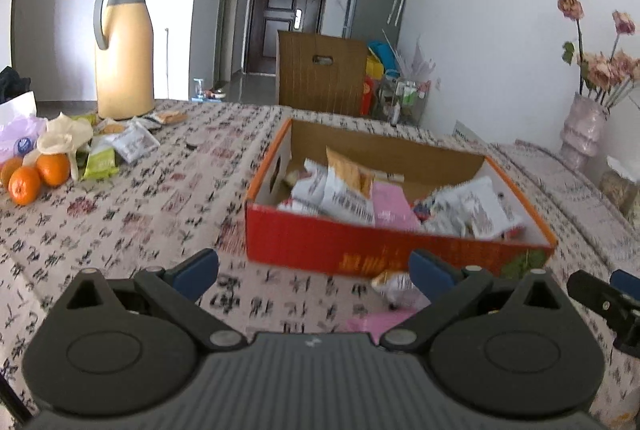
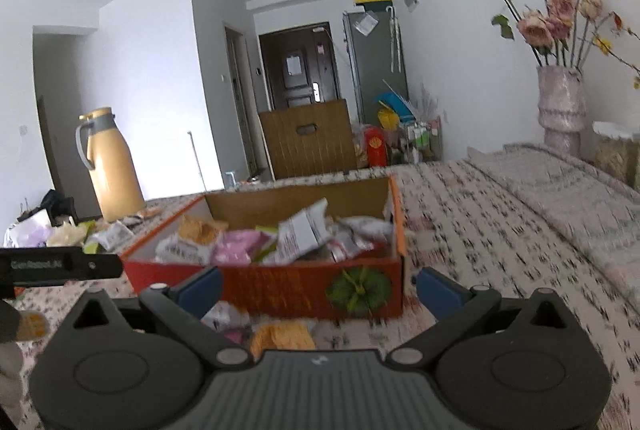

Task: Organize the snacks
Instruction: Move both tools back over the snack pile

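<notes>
Both grippers hover low over the patterned tablecloth [image 1: 132, 214], and both have their blue-padded fingers spread wide with nothing between them: the left gripper [image 1: 316, 272] and the right gripper [image 2: 320, 288]. Just in front of the left gripper, a small blurred snack packet [image 1: 394, 286] lies on the cloth beside a pink packet [image 1: 376, 322] that the gripper body partly covers. The right wrist view shows these loose packets differently: an orange packet [image 2: 282, 336] and a pale one [image 2: 224, 316] lie close to its fingers, both half hidden by the tool. Behind them stands the red cardboard box [image 1: 360, 250], open on top and filled with snack packets [image 1: 348, 190], white, pink and orange; the printing on them is too blurred to read. Only the left view shows the oranges [image 1: 38, 174] and more loose packets [image 1: 120, 146] far on the left side of the table. The yellow thermos jug [image 1: 124, 50] stands behind that pile. A vase of dried roses [image 2: 560, 102] stands at the far right, cut off at the frame edge in the left view but shown almost whole in the right view.
</notes>
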A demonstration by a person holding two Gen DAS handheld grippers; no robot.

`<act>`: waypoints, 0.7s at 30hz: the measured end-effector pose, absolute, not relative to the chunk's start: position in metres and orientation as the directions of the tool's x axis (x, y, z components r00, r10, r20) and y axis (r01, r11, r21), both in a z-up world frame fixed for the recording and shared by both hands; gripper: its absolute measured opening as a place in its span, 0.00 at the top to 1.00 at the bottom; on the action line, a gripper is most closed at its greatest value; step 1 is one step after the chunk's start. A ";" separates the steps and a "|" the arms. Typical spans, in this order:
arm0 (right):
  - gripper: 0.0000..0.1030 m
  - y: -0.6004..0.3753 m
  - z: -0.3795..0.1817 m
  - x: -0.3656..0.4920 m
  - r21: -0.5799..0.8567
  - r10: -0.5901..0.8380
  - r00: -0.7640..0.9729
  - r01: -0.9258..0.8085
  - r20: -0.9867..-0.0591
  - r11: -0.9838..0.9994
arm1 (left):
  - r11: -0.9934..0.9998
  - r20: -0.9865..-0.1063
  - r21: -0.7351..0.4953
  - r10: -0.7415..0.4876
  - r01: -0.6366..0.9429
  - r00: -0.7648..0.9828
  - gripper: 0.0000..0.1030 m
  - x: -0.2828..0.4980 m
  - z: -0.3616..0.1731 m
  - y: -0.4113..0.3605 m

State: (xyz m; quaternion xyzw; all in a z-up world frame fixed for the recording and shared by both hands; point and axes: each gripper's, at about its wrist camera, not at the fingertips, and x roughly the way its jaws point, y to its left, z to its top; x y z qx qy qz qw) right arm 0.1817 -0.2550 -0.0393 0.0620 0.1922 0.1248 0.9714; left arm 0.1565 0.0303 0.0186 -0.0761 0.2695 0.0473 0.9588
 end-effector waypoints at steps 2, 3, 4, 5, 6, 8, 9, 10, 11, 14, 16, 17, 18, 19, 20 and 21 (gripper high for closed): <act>0.00 -0.257 -0.046 0.175 0.168 0.259 0.891 -0.210 -0.372 0.963 | 0.987 -0.541 -0.099 0.052 -0.125 0.839 0.00 0.151 0.013 0.028; 0.00 -0.258 -0.049 0.172 0.167 0.257 0.889 -0.207 -0.379 0.964 | 0.989 -0.548 -0.088 0.051 -0.119 0.835 0.00 0.148 0.010 0.027; 0.00 -0.259 -0.053 0.170 0.166 0.255 0.887 -0.205 -0.386 0.965 | 0.991 -0.555 -0.075 0.049 -0.109 0.831 0.00 0.145 0.007 0.025; 0.00 -0.260 -0.056 0.167 0.164 0.252 0.884 -0.202 -0.393 0.966 | 0.993 -0.559 -0.066 0.045 -0.099 0.828 0.00 0.141 0.003 0.023; 0.00 -0.261 -0.059 0.164 0.163 0.250 0.882 -0.200 -0.401 0.966 | 0.995 -0.566 -0.055 0.042 -0.088 0.824 0.00 0.137 0.000 0.021; 0.00 -0.262 -0.064 0.159 0.163 0.247 0.876 -0.196 -0.413 0.967 | 0.997 -0.582 -0.039 0.033 -0.069 0.812 0.00 0.131 -0.007 0.018; 0.00 -0.263 -0.066 0.157 0.164 0.246 0.874 -0.194 -0.419 0.967 | 0.998 -0.592 -0.031 0.029 -0.059 0.806 0.00 0.128 -0.011 0.016; 0.00 -0.263 -0.069 0.154 0.164 0.244 0.872 -0.191 -0.424 0.968 | 0.998 -0.600 -0.025 0.027 -0.052 0.799 0.00 0.125 -0.015 0.015; 0.00 -0.264 -0.071 0.152 0.164 0.243 0.870 -0.189 -0.430 0.968 | 0.999 -0.611 -0.021 0.024 -0.046 0.791 0.00 0.122 -0.019 0.015; 0.00 -0.268 -0.075 0.147 0.179 0.250 0.860 -0.188 -0.444 0.966 | 0.999 -0.634 -0.029 0.013 -0.040 0.773 0.00 0.114 -0.028 0.018; 0.00 -0.268 -0.078 0.143 0.179 0.250 0.858 -0.187 -0.449 0.966 | 0.999 -0.644 -0.034 0.005 -0.036 0.765 0.00 0.108 -0.033 0.021; 0.00 -0.269 -0.080 0.141 0.179 0.250 0.856 -0.187 -0.452 0.966 | 0.999 -0.648 -0.036 0.001 -0.032 0.762 0.00 0.105 -0.034 0.021; 0.00 -0.269 -0.081 0.139 0.180 0.250 0.854 -0.187 -0.455 0.966 | 0.999 -0.653 -0.035 -0.002 -0.028 0.757 0.00 0.103 -0.036 0.022; 0.00 -0.269 -0.082 0.138 0.180 0.249 0.853 -0.185 -0.459 0.966 | 0.999 -0.660 -0.030 0.001 -0.027 0.751 0.00 0.100 -0.039 0.022; 0.00 -0.270 -0.083 0.137 0.180 0.248 0.852 -0.183 -0.462 0.966 | 0.999 -0.665 -0.029 -0.002 -0.022 0.747 0.00 0.098 -0.040 0.021; 0.00 -0.270 -0.085 0.135 0.180 0.246 0.850 -0.182 -0.465 0.967 | 0.999 -0.670 -0.030 -0.012 -0.011 0.742 0.00 0.096 -0.042 0.021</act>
